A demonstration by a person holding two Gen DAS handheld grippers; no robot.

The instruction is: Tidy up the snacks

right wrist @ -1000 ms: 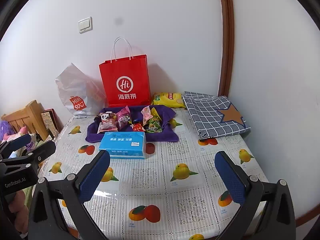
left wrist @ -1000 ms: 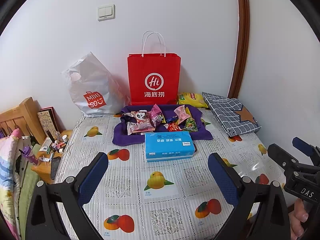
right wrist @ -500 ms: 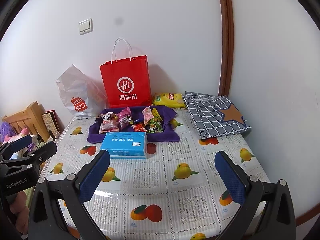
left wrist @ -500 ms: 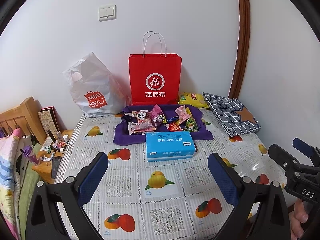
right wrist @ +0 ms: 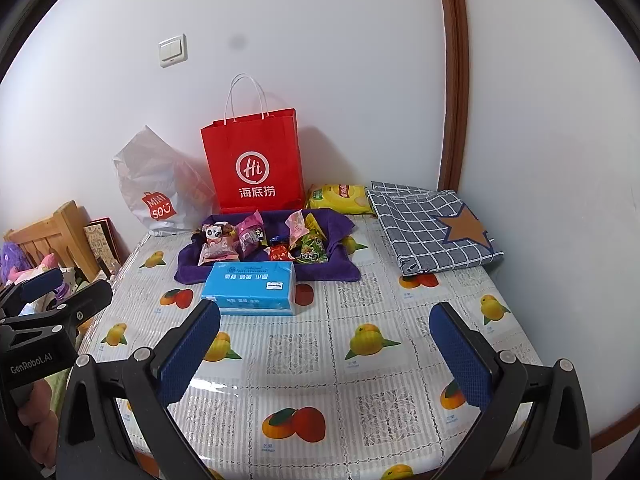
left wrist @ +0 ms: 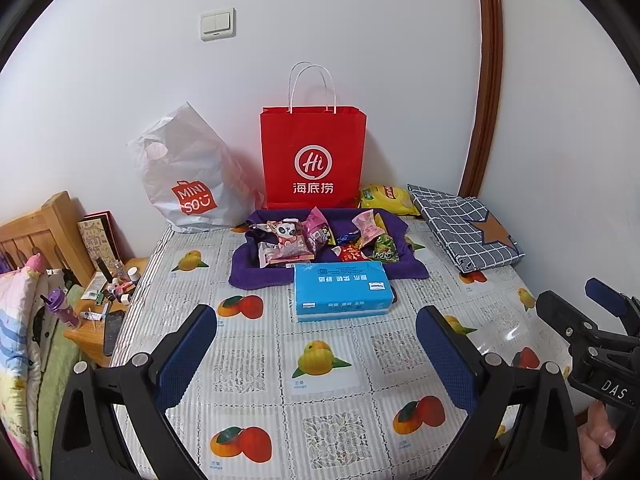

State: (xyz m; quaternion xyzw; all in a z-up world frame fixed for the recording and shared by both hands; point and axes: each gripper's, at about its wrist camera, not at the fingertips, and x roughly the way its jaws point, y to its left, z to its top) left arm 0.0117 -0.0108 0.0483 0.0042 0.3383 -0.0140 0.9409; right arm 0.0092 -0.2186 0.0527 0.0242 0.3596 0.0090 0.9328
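Snacks [left wrist: 320,236] in bright wrappers lie heaped on a purple cloth [left wrist: 256,276] far back on the desk [left wrist: 320,380]. Nearest, the left gripper [left wrist: 316,344] and right gripper [right wrist: 324,344] hover side by side above the fruit-print cover, both spread wide and empty. A blue tissue pack [left wrist: 340,290] lies between grippers and snacks. Behind stands a red paper bag [left wrist: 312,160].

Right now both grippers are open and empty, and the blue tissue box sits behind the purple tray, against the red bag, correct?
Not quite. The blue tissue box sits in front of the purple tray, on the near side, away from the red bag; the left wrist view shows it. Both grippers are open and empty.
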